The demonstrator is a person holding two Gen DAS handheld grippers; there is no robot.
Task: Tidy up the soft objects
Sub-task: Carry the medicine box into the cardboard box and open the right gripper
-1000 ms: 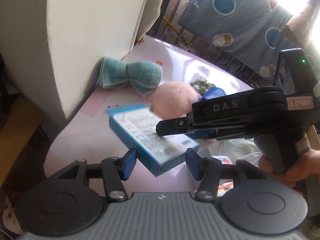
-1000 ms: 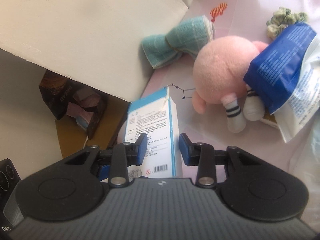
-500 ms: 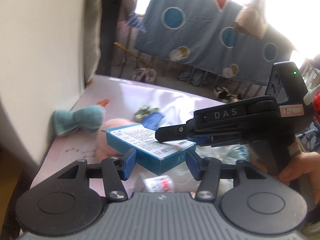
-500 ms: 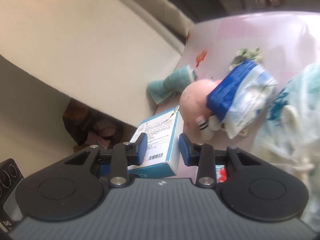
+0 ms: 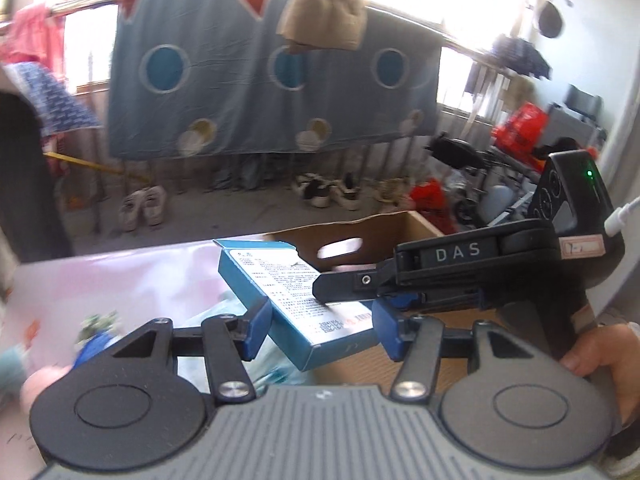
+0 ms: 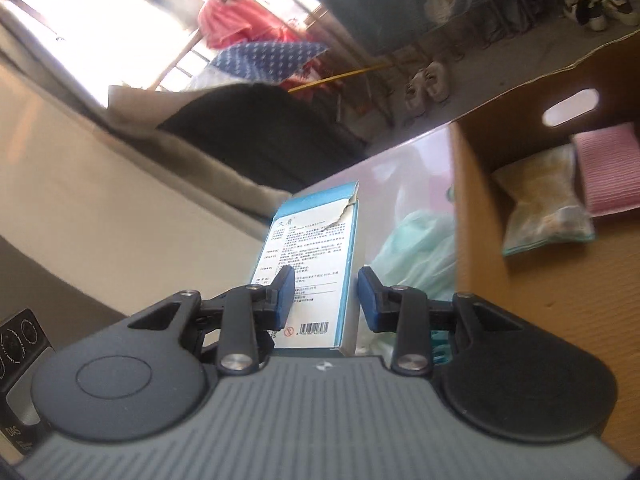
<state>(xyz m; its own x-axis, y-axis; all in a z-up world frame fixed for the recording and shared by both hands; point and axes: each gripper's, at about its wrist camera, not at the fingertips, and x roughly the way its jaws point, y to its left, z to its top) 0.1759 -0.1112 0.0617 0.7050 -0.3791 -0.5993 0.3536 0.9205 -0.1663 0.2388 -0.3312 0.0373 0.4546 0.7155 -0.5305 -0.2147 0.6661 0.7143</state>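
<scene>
Blue-and-white carton [image 6: 316,276]: flat rectangular box, white face printed with dense text, barcode near its close end, top flap torn and slightly open; held off the bench between the blue pads of the right tool [image 6: 325,300], long axis pointing to 12 o'clock in the right wrist view; in the left wrist view it [image 5: 288,292] lies tilted, far end toward 11 o'clock.

Cardboard box [image 6: 520,264]: open-topped, brown, oval hand slot in far wall, at 2 o'clock from the carton; inside it a pale crinkled packet [image 6: 540,204] lying flat, and a pink ribbed cloth [image 6: 608,168] just beside it at 2 o'clock.

Mint-green soft bundle [image 6: 420,248]: on the bench between carton and cardboard box.
</scene>
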